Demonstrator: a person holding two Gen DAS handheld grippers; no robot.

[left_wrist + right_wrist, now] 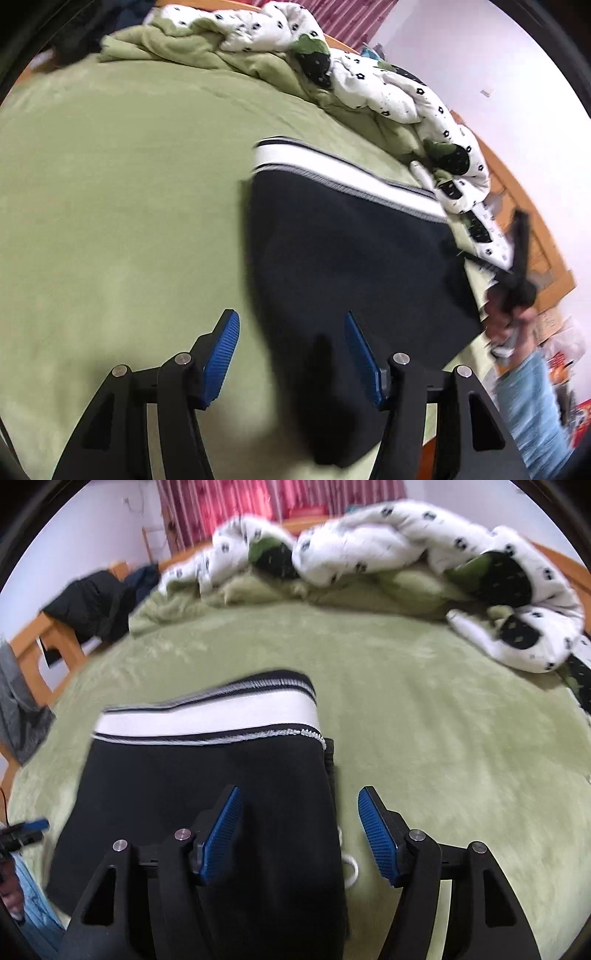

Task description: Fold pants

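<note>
We see a bed under a fuzzy pale-green blanket (pixel 424 709), a rumpled white patterned quilt (pixel 369 550) heaped beside its orange wooden frame (pixel 532 218), red striped curtains (pixel 229 506) and white walls (pixel 480 48).

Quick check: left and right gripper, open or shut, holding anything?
Left gripper: open, holding nothing, above the edge of the dark pants.
Right gripper: open, holding nothing, above the pants' other edge.

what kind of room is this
Most likely a bedroom: the dark pants lie on a bed with a green blanket, a rumpled white patterned duvet along its far side, and a wooden bed frame at the edge.
</note>
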